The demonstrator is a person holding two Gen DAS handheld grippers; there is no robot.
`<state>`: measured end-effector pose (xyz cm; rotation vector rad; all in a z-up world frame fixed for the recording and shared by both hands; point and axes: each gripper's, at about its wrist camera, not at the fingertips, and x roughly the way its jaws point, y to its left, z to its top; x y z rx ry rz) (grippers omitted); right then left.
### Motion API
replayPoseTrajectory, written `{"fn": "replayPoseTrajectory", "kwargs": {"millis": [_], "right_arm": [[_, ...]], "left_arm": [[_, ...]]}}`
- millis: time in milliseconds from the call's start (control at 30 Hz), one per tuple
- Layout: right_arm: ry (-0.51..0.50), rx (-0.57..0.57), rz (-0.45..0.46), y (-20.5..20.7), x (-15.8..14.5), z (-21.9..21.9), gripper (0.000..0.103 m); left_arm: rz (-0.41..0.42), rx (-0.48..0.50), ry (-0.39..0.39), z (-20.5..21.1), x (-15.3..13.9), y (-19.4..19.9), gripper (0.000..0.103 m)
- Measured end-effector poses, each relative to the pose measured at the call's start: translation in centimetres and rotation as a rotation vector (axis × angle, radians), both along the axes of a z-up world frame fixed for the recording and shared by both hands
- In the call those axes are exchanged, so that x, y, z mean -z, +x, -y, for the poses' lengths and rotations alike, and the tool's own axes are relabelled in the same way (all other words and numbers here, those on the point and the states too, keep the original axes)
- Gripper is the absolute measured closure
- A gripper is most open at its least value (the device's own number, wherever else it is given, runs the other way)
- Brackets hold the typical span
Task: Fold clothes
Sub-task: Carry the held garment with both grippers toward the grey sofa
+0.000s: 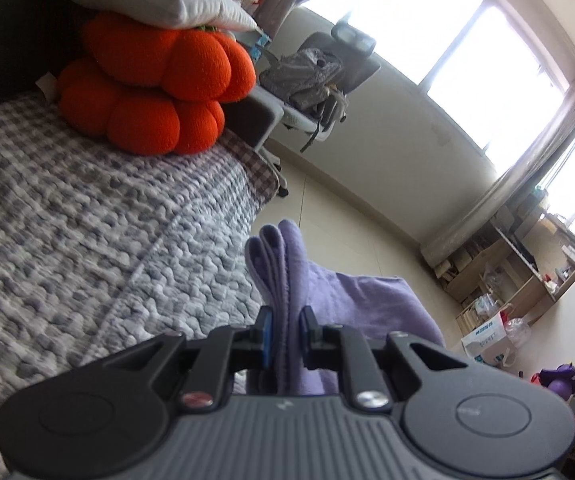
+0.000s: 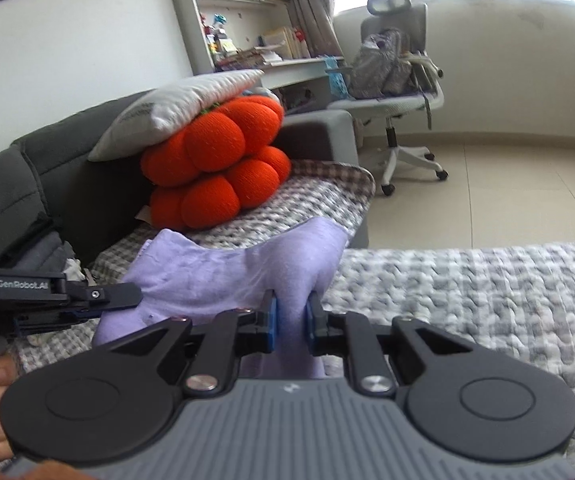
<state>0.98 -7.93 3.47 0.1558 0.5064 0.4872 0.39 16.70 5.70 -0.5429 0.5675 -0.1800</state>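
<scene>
Soft matt lilac cloth (image 2: pixel 223 276) sits in matt black plastic grippers (image 2: pixel 290 322) with blue pads (image 2: pixel 272 326), over a rough knitted grey blanket (image 2: pixel 467 292) beside nubbly orange cushions (image 2: pixel 223 168).

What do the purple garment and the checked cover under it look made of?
Lavender purple garment: soft matte knit, likely cotton jersey or light fleece; it drapes limply and bunches thickly in the right tongs. Grey-and-white checked sofa cover: puffy quilted or crinkled fabric, bumpy matte surface.
</scene>
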Motion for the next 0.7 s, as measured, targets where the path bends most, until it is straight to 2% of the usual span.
{"fn": "replayPoseTrajectory", "kwargs": {"millis": [200, 467, 600, 700], "right_arm": [[-0.009, -0.072, 0.048, -0.8, -2.0, -3.5, 0.087], [-0.029, -0.191, 0.115, -1.7, -4.5, -8.9, 0.087], [-0.032, -0.292, 0.152, -1.8, -5.9, -13.5, 0.087], [-0.028, -0.396, 0.208, -1.9, -8.1, -17.8, 0.087]], "left_arm": [[0.071, -0.056, -0.03, -4.0, -2.1, -3.1, 0.089], [0.15, -0.144, -0.057, -9.6, -3.4, -7.8, 0.089], [0.195, -0.211, -0.068, -13.5, -4.6, -10.2, 0.089], [0.245, -0.283, -0.064, -17.3, -6.2, -12.8, 0.089]]}}
